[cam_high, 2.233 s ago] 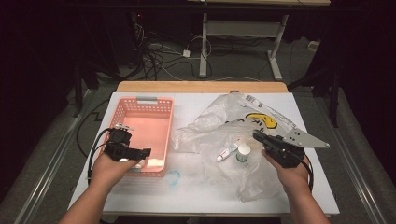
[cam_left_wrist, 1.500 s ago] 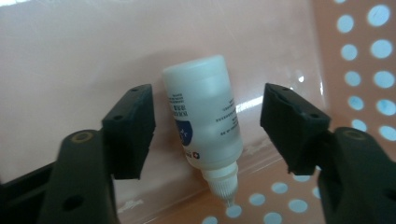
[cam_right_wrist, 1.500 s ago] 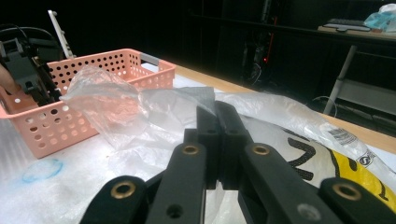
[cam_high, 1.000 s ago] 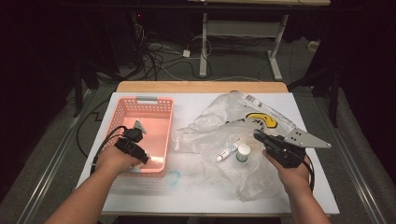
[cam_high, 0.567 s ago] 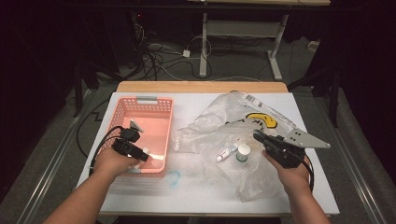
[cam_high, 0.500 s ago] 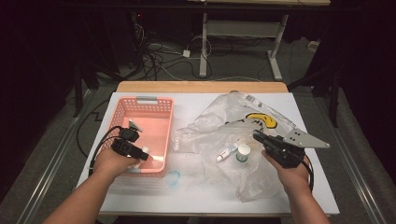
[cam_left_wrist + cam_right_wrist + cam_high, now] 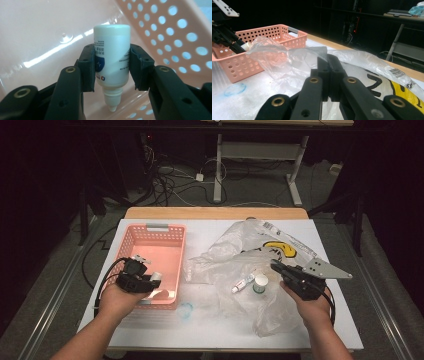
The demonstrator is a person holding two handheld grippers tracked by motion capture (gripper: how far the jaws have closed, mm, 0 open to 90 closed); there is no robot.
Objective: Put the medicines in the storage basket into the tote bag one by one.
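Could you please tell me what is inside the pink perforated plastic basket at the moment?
The left gripper holds a small white dropper bottle, nozzle down, inside the pink perforated plastic basket. The basket floor looks bare, though the gripper and hand hide its near corner.

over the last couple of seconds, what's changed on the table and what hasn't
The left gripper, shut on a small white bottle held nozzle down, has shifted over the near part of the pink basket and is now a little nearer its front wall. It keeps its grip. The right gripper stayed shut at the plastic bag; the tube and white cap there lie as before.
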